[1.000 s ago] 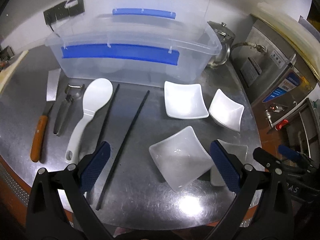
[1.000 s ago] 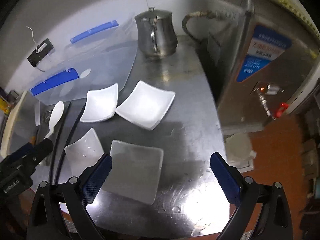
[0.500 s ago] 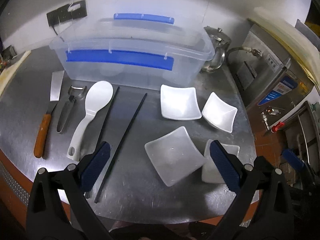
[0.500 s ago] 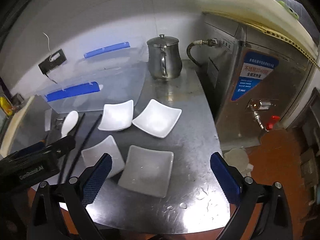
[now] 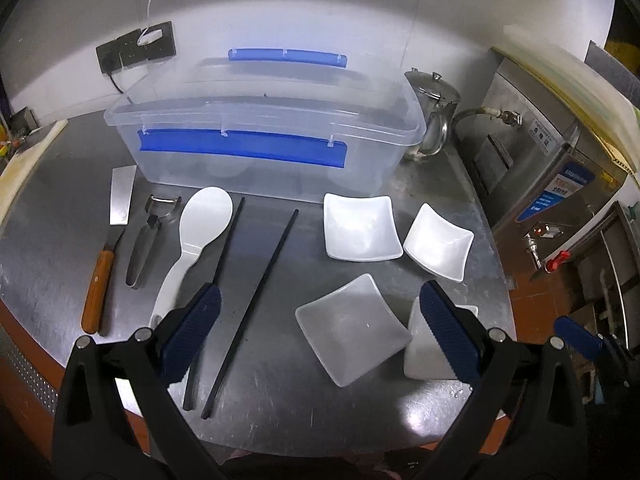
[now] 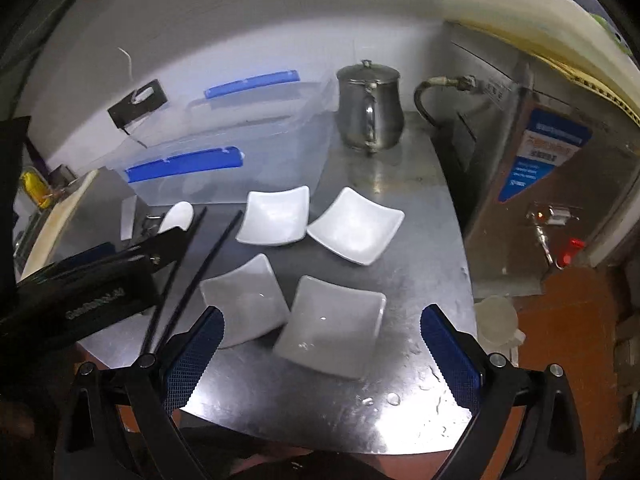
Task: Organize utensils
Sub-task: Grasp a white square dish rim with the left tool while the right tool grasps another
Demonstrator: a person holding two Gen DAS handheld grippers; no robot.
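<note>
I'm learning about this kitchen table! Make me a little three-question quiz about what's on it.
1. How many white square dishes sit on the metal table?
2. True or false: the left gripper is holding the white rice paddle.
3. Which lies between the paddle and the dishes: A) the black chopsticks, B) the wooden-handled spatula, C) the steel kettle?

Key:
1. Four.
2. False; both the left and the right gripper are open and hold nothing.
3. A.
</note>
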